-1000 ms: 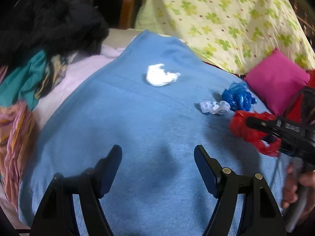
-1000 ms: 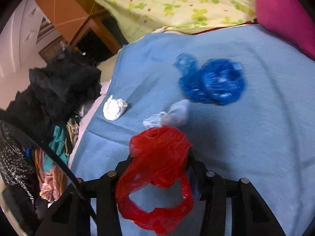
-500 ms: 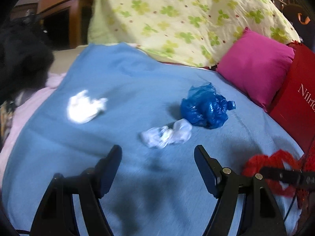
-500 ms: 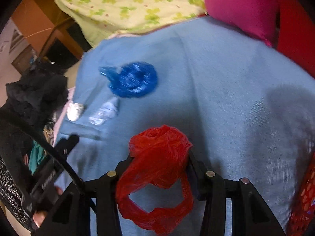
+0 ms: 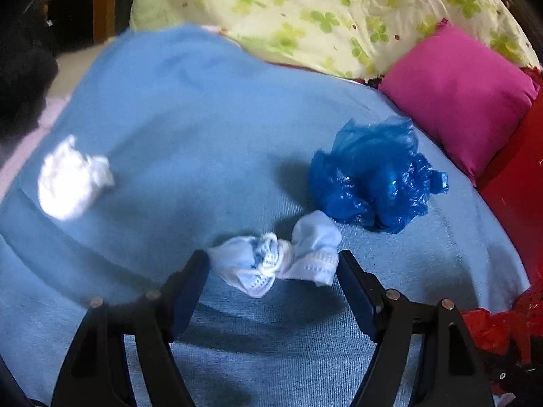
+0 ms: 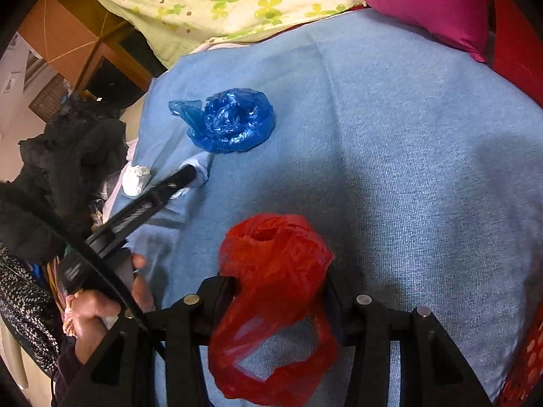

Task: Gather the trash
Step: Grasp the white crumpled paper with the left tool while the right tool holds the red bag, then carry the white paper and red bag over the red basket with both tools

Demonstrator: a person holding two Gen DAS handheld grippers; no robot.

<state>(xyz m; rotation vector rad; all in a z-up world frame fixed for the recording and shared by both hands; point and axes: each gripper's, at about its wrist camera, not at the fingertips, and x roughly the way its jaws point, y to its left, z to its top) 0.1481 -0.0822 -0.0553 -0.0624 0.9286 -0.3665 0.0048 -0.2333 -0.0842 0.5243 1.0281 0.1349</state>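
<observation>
Left claw (image 5: 273, 268) spread, straddling pale blue wad (image 5: 276, 261) lying on blue blanket (image 5: 190, 118), just below crumpled blue bag (image 5: 373, 183). Next: squeeze shut, lift. Right claw (image 6: 278, 285) pinching red bag (image 6: 275, 264) (already collected, likely).

Red bag (image 6: 271, 271), blue bag (image 5: 373, 183), clover-print yellow sheet (image 5: 322, 10).

The blanket (image 5: 190, 129) is matt knitted cloth. On it, the blue bag (image 5: 373, 179) and red bag (image 6: 275, 271) are glossy, crinkled plastic.
</observation>
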